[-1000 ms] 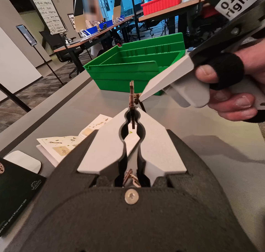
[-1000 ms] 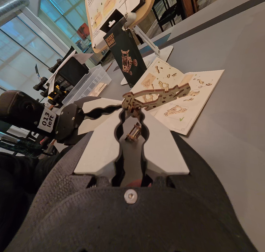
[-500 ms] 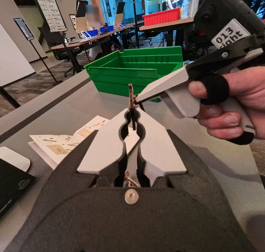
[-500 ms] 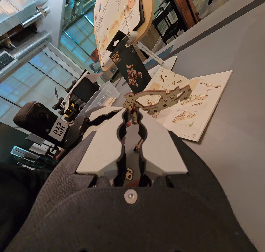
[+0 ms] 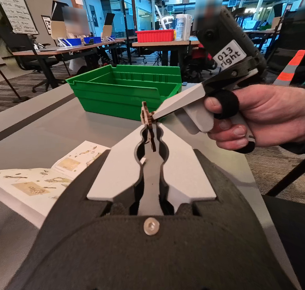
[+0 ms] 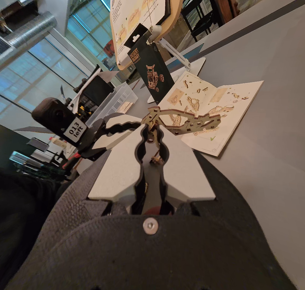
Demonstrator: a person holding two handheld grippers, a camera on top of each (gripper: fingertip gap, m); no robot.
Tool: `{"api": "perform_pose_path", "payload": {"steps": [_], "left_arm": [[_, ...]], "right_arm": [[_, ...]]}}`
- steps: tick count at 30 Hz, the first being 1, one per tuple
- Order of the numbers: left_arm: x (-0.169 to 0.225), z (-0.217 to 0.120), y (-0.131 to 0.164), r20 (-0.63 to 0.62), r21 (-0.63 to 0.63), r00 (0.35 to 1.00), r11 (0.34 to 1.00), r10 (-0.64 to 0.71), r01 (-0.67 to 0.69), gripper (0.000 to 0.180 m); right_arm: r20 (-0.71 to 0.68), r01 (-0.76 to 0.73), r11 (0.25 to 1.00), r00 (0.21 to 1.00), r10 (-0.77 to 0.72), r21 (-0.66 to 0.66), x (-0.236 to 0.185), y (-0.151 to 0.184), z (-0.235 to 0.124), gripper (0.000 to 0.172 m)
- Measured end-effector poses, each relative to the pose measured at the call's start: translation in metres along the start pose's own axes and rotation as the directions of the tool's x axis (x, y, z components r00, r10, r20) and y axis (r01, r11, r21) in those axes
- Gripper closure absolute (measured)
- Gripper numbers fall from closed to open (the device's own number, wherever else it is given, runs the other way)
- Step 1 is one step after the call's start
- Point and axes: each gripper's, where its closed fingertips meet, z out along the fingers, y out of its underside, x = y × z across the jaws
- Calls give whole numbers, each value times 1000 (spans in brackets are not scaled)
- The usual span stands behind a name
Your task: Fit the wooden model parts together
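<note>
Over on the far left there's an open instruction booklet lying flat on the grey table, pages full of little part diagrams. Just past it, further back, sits a green plastic bin with low dividers inside. In the middle is where the action is: the left gripper has its jaws slightly parted, and the flat wooden frame piece stands edge-on between the fingertips. From that side I honestly can't tell if the pads are actually pressing it or if it's just sitting in the gap. Seen from the other side, that frame piece is a long cutout plate with square slots and round holes, held up in the air above the booklet. The right gripper comes in from the right, nearly closed, pinching a small wooden part right where it meets the end of the frame, so the two parts are touching there. A bare hand with a black strap over one finger squeezes its trigger. Behind it all there's a black product card hanging off a clipboard stand, and a clear plastic organiser box further left.
</note>
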Motion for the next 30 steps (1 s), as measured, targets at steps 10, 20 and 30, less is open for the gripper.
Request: {"api": "perform_pose_path", "payload": {"steps": [10, 20, 30], "left_arm": [[6, -5, -9, -171, 53, 968, 980, -183, 194, 163], [4, -2, -1, -151, 11, 967, 978, -203, 207, 178], [1, -3, -1, -139, 26, 967, 975, -214, 219, 177]], "right_arm": [[66, -11, 998, 998, 16, -67, -3, 4, -3, 164], [32, 105, 983, 994, -101, -154, -1, 9, -5, 164], [-5, 118, 986, 993, -120, -118, -2, 9, -2, 164]]}}
